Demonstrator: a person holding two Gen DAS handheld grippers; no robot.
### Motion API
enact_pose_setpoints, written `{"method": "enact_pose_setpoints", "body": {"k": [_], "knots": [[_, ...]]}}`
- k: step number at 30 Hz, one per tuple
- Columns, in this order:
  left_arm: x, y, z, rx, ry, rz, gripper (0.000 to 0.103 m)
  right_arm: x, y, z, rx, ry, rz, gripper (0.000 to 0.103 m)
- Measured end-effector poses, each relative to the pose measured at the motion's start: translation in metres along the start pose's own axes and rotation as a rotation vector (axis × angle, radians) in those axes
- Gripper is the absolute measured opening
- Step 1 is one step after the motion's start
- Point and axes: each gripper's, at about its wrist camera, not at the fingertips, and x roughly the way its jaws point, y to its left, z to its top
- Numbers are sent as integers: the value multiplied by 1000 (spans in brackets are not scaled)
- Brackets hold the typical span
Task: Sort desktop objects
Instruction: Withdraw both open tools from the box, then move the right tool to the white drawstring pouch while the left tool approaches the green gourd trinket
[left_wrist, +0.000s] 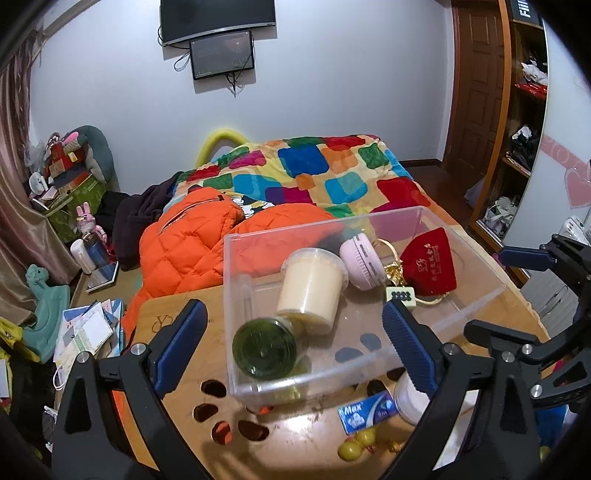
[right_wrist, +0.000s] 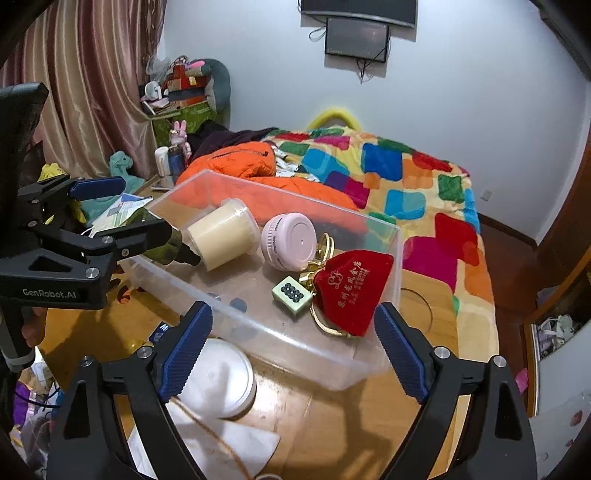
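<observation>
While angled down over clear bin (left_wrist: 461, 314), left tongs (left_wrist: 291, 347) and right tongs (right_wrist: 291, 350) released, empty.

You have a clear bin (right_wrist: 384, 236) on the wooden surface (right_wrist: 436, 306), holding a cream cup (right_wrist: 221, 236) on its side, a green bottle (left_wrist: 264, 349) lying next to it, a pink round case (right_wrist: 290, 240), a mahjong tile (right_wrist: 291, 291) and a red pouch (right_wrist: 351, 291) with gold cord. A white lid (right_wrist: 221, 380), a blue packet (left_wrist: 369, 410) and yellow balls (left_wrist: 356, 445) lie on the surface just outside the bin.
</observation>
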Motion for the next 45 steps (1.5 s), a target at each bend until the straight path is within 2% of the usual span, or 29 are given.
{"method": "enact_pose_setpoints", "body": {"k": [7, 17, 20, 23, 33, 38, 45], "knots": [[-17, -5, -15, -10, -6, 0, 99, -16, 3, -14, 42, -18, 19, 88], [-34, -13, -46, -17, -11, 4, 99, -39, 13, -40, 56, -52, 0, 89], [-33, -11, -57, -36, 6, -4, 99, -42, 16, -50, 59, -54, -6, 89], [-29, -9, -68, -67, 26, -17, 99, -41, 18, -63, 66, -54, -28, 95], [-10, -2, -99, -137, 99, -45, 99, -36, 21, -93, 145, -11, 10, 96], [-5, 1, -107, -163, 119, -62, 99, -37, 39, -101, 124, -40, -4, 96], [-2, 1, -111, -179, 115, -68, 99, -36, 48, -106, 133, -36, 67, 99]]}}
